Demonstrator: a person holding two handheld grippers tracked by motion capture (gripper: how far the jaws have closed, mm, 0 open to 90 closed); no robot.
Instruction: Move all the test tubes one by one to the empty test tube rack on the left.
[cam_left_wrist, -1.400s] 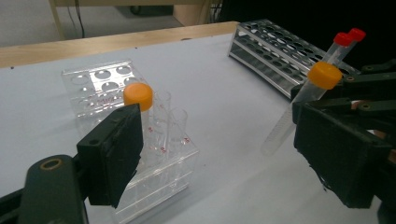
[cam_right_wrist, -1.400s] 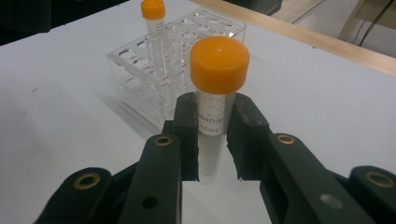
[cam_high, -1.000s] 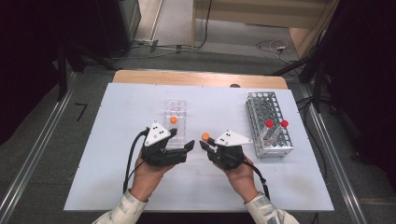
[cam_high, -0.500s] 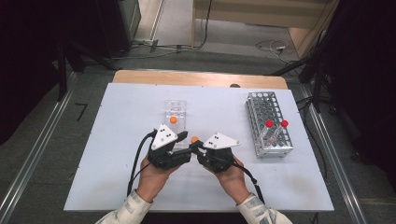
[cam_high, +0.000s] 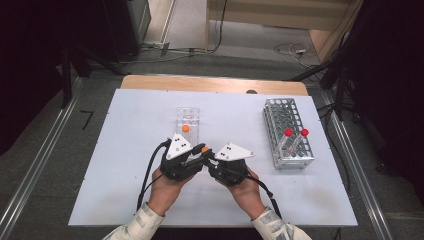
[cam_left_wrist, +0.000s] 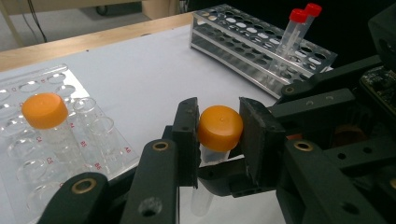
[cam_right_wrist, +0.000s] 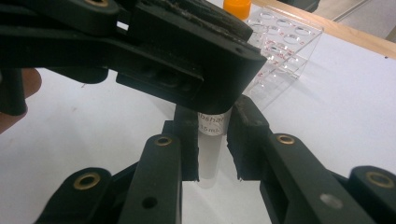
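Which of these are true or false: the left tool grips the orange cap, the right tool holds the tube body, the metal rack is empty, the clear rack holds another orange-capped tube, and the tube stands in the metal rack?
1. The left tool grips the orange cap. True; its jaws have just been closing, and the pads now sit on the cap.
2. The right tool holds the tube by its body. True.
3. The metal rack is empty. False: two red-capped tubes stand in it.
4. The clear rack holds another orange-capped tube. True.
5. The held tube stands in the metal rack. False: it is held between the two tools, above the table, apart from both racks.
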